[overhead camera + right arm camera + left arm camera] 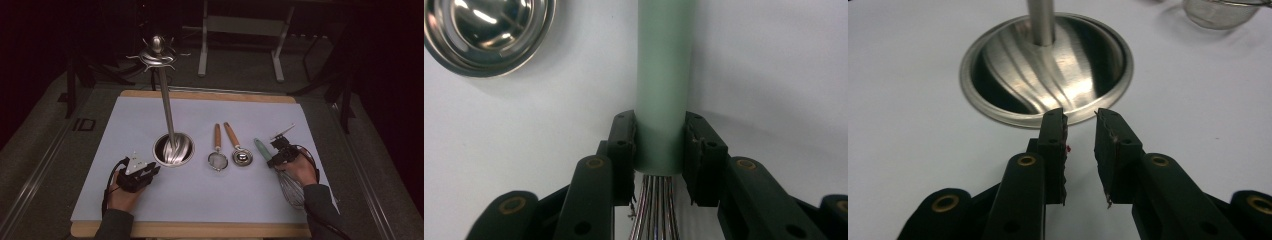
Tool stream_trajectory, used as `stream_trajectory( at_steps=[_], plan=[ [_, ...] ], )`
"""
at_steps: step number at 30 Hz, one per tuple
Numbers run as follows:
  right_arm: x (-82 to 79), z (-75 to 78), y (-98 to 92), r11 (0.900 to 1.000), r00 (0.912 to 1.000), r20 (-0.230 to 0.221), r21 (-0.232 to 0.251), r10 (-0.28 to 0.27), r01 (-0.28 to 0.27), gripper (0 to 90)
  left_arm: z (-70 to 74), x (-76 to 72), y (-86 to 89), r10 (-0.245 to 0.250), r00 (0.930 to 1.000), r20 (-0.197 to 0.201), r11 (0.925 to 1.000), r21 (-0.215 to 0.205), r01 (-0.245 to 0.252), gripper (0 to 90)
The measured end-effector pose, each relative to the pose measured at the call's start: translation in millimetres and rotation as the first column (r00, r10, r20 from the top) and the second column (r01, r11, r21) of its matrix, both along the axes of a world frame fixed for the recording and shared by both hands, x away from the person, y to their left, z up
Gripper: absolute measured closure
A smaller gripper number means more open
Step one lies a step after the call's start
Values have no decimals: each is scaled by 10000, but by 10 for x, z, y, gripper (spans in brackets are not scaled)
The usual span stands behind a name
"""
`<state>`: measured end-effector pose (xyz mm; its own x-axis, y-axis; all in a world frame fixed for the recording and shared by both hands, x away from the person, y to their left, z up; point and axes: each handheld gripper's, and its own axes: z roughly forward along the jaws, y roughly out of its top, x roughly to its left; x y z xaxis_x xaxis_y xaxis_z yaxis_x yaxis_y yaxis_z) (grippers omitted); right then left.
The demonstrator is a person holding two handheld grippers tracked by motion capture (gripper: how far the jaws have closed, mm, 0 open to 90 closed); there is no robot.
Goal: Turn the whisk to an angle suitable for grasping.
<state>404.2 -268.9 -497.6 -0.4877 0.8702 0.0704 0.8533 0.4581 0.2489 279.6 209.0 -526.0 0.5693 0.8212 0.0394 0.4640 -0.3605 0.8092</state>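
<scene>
A whisk lies at the right of the white mat, its pale green handle (261, 148) pointing away and its wire loops (292, 190) toward the person. My right gripper (272, 157) is shut on the handle's lower end; in the right gripper view both pads (624, 145) press on the green handle (664, 75) just above the wires. My left gripper (154, 171) rests on the mat at the left, open with nothing between its jaws. In the left gripper view it (1080, 125) points at the steel round base (1048, 70) of a utensil stand, just short of its rim.
The stand's base (173, 149) carries a tall pole (166, 107) topped by a ring of hooks (157, 55). A small strainer (218, 160) and a metal spoon (242, 156), both wooden-handled, lie between the stand and the whisk. The white mat (200, 200) covers a wooden board.
</scene>
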Motion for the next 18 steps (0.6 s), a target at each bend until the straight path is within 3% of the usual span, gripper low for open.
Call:
stream_trajectory(
  at_steps=[1,7,17,18],
  plan=[
    [7,10,42,9997,10000,21,-249,70,-70,689,-2,2,13,68,10000,30,10000,54,-69,730],
    [-5,17,94,9999,9996,248,30,123,-124,690,-30,42,84,532,9985,127,9986,64,-533,684],
    [-48,157,131,9973,9953,867,555,424,-473,690,-78,85,180,973,9951,-156,9953,23,-973,645],
    [-50,172,138,9964,9944,924,622,511,-570,690,-105,98,184,979,9947,-317,9952,71,-977,645]
  ],
)
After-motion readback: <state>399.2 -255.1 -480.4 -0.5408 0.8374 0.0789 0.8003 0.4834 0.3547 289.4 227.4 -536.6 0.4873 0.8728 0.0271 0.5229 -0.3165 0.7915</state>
